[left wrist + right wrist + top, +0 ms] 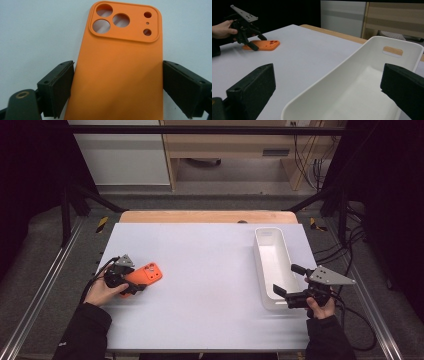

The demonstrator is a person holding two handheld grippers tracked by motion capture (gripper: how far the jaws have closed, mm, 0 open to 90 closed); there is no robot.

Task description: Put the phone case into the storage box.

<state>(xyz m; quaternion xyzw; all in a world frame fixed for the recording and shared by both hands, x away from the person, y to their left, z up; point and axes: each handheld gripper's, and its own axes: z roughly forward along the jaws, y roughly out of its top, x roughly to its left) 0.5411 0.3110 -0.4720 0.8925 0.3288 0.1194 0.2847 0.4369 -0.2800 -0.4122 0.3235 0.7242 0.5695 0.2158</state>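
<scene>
The left gripper [117, 82] straddles an orange phone case [120, 75] lying flat, back up, on the white table [210, 270] near its left edge. Its jaws stand wide, one at each long edge; a narrow gap shows on both sides, so the pads do not yet press. The step in hand appears to be the grasp; the next move calls for closing squarely before lifting. The right gripper [289, 292], jaws wide and holding nothing, hovers at the near end of the white tray [261, 270]. No brand, label or writing is legible.
</scene>
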